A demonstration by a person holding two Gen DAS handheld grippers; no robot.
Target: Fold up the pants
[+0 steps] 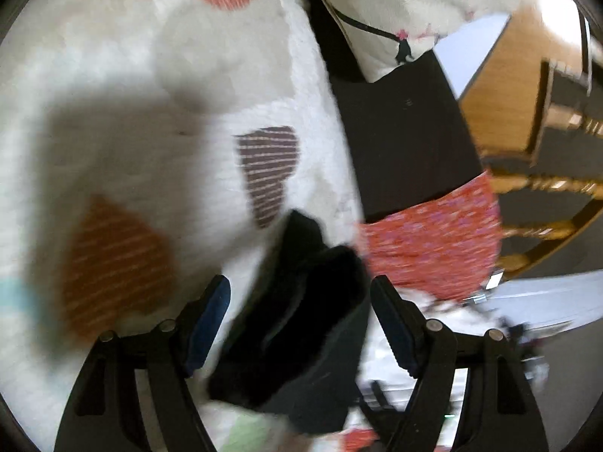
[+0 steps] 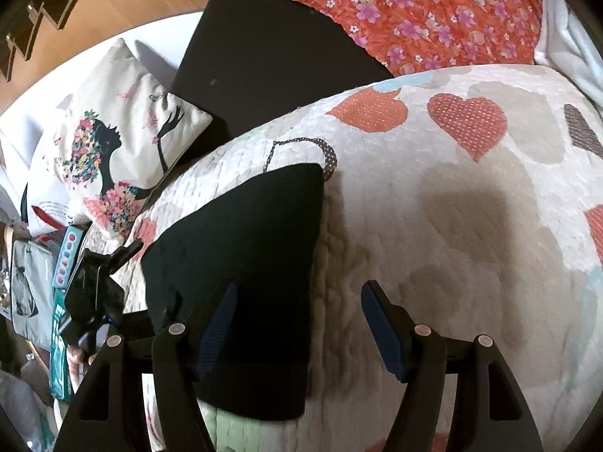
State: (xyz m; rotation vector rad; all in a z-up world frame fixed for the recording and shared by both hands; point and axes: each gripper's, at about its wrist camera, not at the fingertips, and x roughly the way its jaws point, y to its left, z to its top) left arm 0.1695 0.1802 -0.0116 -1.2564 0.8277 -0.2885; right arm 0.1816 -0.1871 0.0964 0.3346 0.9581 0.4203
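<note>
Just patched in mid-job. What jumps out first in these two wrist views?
The black pants stand out, lying folded flat on the white heart-patterned quilt, under the open right gripper. In the left wrist view a bunched part of them rises between the open left gripper fingers; the blur hides whether they touch it. Behind are a red floral cloth and a pillow printed with a woman's silhouette.

A home bedroom: heart-patterned quilt (image 2: 433,196), floral bedspread (image 2: 414,11), printed cushion (image 2: 113,150), wooden chair (image 1: 546,173).
</note>
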